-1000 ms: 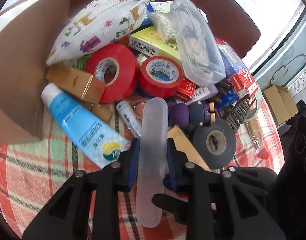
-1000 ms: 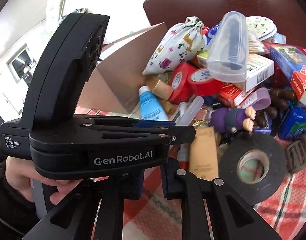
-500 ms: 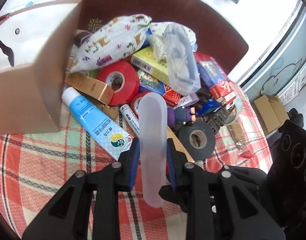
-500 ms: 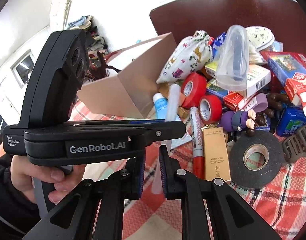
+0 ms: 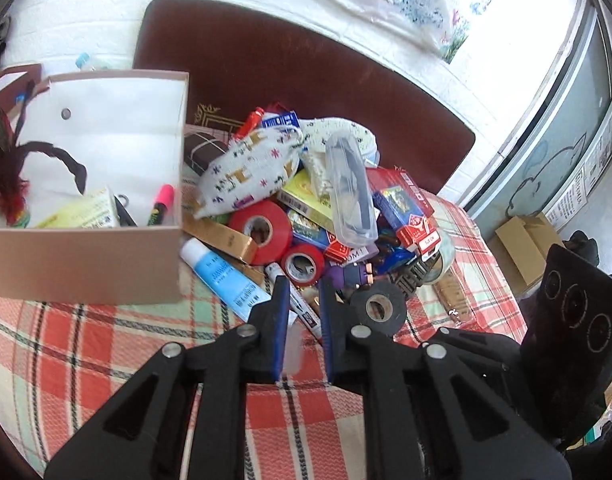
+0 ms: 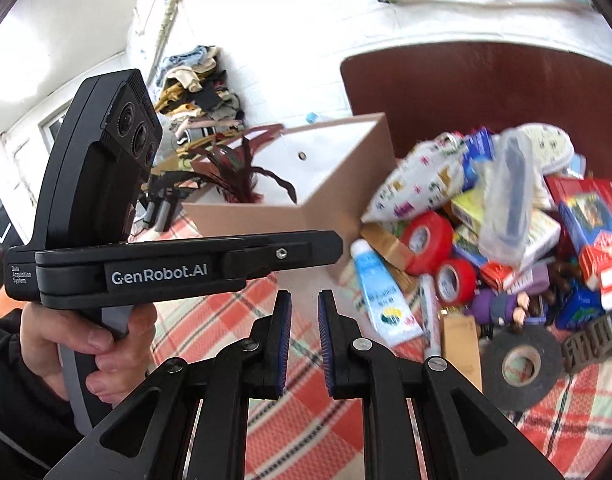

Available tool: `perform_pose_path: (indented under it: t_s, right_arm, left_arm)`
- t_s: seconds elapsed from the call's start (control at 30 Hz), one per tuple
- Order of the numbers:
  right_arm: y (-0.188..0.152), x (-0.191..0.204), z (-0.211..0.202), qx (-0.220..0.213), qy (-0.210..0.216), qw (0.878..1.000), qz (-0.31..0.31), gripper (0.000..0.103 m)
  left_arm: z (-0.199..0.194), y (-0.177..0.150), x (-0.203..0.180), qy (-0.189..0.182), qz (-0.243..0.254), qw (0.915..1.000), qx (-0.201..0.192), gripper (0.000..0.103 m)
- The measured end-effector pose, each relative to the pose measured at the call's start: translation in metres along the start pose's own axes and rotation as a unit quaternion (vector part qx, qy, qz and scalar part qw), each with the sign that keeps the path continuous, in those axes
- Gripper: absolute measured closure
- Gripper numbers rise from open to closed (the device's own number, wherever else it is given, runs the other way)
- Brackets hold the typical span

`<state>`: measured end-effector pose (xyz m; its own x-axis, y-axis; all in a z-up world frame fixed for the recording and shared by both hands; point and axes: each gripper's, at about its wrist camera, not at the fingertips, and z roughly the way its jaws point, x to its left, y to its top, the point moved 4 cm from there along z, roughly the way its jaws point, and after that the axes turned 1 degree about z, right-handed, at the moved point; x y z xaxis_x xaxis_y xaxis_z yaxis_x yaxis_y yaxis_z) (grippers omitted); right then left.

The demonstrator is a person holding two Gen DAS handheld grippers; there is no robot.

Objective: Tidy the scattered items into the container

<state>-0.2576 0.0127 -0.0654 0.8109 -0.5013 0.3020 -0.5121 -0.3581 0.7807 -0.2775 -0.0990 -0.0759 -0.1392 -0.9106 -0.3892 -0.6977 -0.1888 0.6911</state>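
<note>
L gripper [image 5: 303,282]: narrow gap, hold unclear. R gripper [image 6: 304,294]: slightly apart, empty. Blue tube [image 5: 221,280]: soft, light; pinch mid-body.

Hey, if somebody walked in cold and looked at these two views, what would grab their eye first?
Probably the heap of clutter on the plaid tablecloth: two red tape rolls, a printed cloth pouch and a black tape roll nearest the camera. Left of it stands the open cardboard box with a pink marker inside. The left gripper hangs over the heap's near edge.
</note>
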Motion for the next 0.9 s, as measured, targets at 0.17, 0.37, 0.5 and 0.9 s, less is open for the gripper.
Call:
perform_pose_path:
  t_s: [0.17,0.37,0.5,0.9]
  right_arm:
    - [0.001,0.001,0.006,0.007,-0.01,1.0,-0.002,0.088]
    - [-0.022,-0.027,0.024,0.063,-0.021,0.997,0.035,0.088]
    - [-0.041,-0.045,0.036,0.093,-0.018,0.992,0.083,0.088]
    - [-0.05,-0.069,0.065,0.118,-0.018,0.983,0.139,0.043]
  left_arm:
    - [-0.009,-0.005,0.015,0.006,0.001,1.0,0.005,0.091]
    - [-0.003,-0.047,0.044,0.008,-0.003,0.9984,0.056,0.075]
    - [-0.001,-0.072,0.058,0.01,0.006,0.9963,0.085,0.046]
    - [0.019,-0.092,0.083,0.03,-0.009,0.9932,0.112,0.034]
